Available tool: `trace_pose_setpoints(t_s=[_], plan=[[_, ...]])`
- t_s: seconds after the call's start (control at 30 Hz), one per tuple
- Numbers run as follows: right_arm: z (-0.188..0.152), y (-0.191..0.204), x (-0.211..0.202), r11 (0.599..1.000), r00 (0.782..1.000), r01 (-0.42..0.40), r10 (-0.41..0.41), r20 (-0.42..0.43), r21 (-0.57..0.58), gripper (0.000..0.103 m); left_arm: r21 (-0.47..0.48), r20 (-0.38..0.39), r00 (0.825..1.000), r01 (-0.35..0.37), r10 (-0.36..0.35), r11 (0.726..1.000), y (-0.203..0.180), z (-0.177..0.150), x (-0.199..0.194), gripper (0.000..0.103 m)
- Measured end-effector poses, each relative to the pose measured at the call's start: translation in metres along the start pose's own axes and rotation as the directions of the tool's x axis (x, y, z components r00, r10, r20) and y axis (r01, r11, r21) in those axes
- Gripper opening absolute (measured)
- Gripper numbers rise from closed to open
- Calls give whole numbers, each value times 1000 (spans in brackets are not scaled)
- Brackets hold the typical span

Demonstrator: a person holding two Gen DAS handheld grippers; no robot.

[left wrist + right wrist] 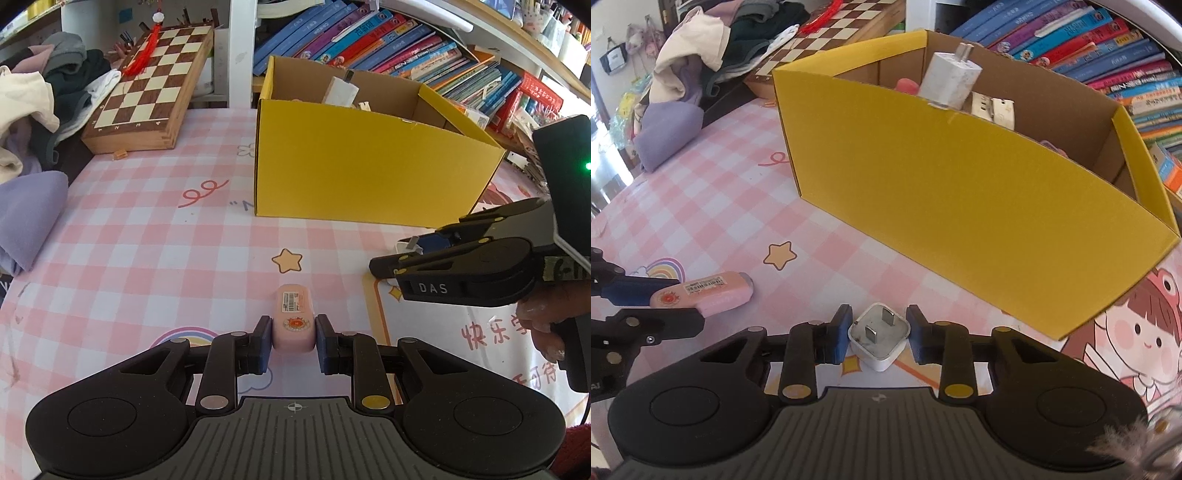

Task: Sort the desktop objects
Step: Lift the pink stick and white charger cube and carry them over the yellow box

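A pink checked cloth (147,236) covers the worktop; books (388,40) and a chessboard (147,88) lie far behind a yellow box (369,166). Near, the left claw (291,341) clamps a pink eraser (293,319); the right claw (878,339) grips a white plug (879,338).

Yellow box (960,206) ahead (tablecloth (129,258) leftward bare)

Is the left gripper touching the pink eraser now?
Touching. In the left wrist view, both blue pads of the left gripper press against the sides of the pink eraser, with no gap visible on either side.
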State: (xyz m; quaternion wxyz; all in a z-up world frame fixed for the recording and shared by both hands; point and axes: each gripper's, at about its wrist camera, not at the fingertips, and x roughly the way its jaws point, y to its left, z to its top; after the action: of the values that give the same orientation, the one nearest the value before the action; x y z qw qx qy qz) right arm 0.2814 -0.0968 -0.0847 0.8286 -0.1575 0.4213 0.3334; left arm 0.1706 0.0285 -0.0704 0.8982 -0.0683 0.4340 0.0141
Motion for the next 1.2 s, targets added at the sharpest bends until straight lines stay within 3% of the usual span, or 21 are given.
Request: trace_pose_setpoints(t_s=[0.6, 1.2], plan=[[-38, 4, -72, 993, 999, 27, -30, 25, 111, 30, 31, 72, 993, 96, -98, 995, -6, 7, -25, 23], [-57, 16, -105, 984, 996, 72, -79, 34, 162, 30, 79, 108, 975, 187, -195, 979, -13, 8, -49, 23]])
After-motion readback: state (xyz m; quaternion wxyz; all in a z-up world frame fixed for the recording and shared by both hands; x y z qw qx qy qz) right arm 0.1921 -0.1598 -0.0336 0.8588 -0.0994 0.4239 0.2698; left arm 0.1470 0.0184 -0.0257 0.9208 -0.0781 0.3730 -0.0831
